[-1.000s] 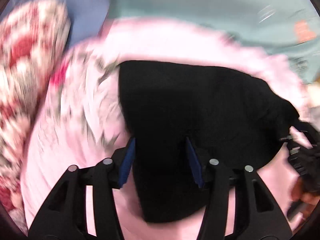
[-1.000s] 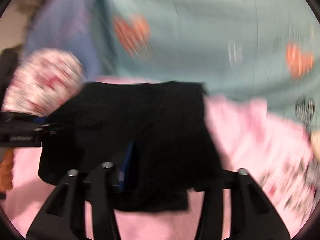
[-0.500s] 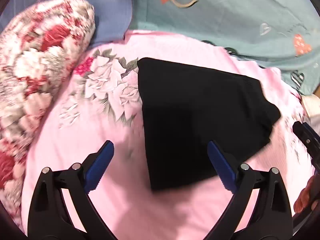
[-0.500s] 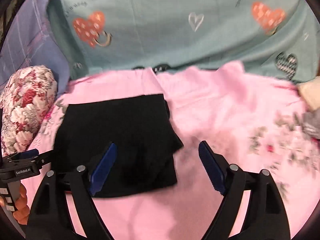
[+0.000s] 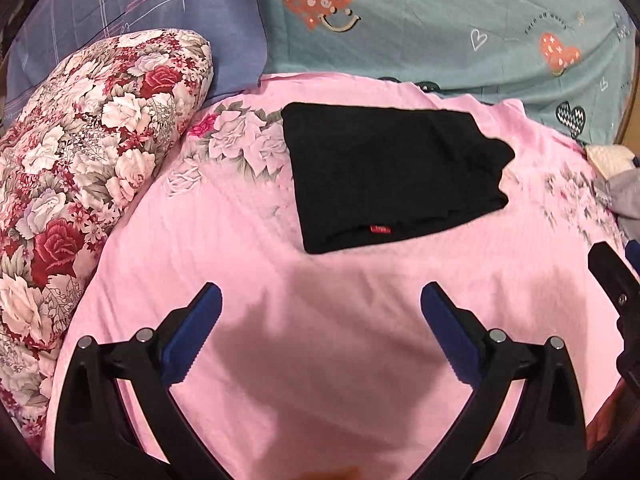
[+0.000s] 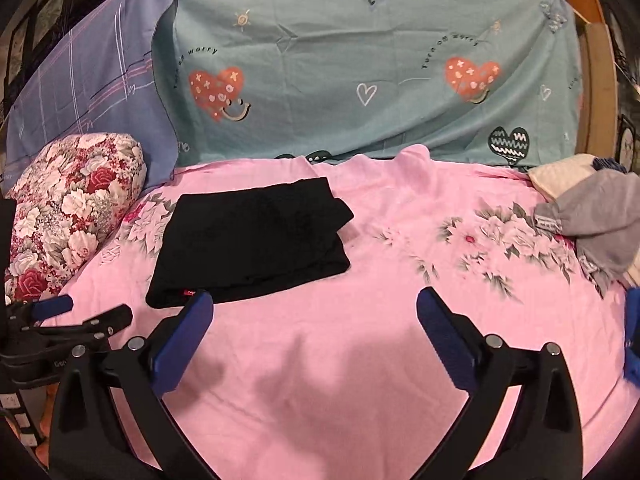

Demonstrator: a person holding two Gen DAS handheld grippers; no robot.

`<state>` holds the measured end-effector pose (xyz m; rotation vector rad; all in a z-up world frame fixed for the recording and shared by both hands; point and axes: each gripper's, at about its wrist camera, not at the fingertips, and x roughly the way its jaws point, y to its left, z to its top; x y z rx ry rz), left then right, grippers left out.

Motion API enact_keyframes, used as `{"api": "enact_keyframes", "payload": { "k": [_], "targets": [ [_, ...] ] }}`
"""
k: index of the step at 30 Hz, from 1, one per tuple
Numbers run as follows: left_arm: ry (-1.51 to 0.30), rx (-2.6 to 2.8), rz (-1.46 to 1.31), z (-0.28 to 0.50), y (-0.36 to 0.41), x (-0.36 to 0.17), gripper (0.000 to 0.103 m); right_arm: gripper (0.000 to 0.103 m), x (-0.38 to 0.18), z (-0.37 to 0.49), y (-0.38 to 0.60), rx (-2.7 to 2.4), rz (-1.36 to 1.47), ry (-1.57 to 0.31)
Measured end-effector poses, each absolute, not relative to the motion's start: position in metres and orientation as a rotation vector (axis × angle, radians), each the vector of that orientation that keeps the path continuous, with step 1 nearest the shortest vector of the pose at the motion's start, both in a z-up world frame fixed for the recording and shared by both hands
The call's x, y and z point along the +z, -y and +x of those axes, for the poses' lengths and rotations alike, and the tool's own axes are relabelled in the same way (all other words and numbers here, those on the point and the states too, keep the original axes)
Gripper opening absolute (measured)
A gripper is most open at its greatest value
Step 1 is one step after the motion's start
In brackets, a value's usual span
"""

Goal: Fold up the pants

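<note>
The black pants (image 5: 392, 172) lie folded in a flat stack on the pink floral bedsheet (image 5: 248, 248), with a small red tag at the near edge. They also show in the right wrist view (image 6: 252, 240), left of centre. My left gripper (image 5: 320, 320) is open and empty, held back from the pants' near edge. My right gripper (image 6: 314, 324) is open and empty, near the pants' front right. The left gripper shows at the left edge of the right wrist view (image 6: 76, 320).
A red and white floral pillow (image 5: 80, 168) lies at the left. A teal heart-print sheet (image 6: 360, 72) and a blue plaid pillow (image 6: 88, 92) stand behind. Grey and cream clothes (image 6: 596, 220) are piled at the right edge of the bed.
Both grippers opened, let go of the pants and pulled back toward the near side of the bed. The pants now lie folded and still.
</note>
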<state>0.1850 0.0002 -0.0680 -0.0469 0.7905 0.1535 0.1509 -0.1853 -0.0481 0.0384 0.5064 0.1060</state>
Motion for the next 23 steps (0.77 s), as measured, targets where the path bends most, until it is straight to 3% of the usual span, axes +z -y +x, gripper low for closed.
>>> {"api": "enact_keyframes", "payload": {
  "k": [14,23],
  "targets": [
    [-0.823,0.12,-0.069,0.185,-0.002,-0.081,0.101,0.102,-0.057,0.137,0.174,0.174,-0.016,-0.46],
    [-0.847,0.142,-0.064,0.186,0.0,-0.085,0.101,0.102,-0.068,0.143,0.173,0.188,0.001,-0.541]
  ]
}}
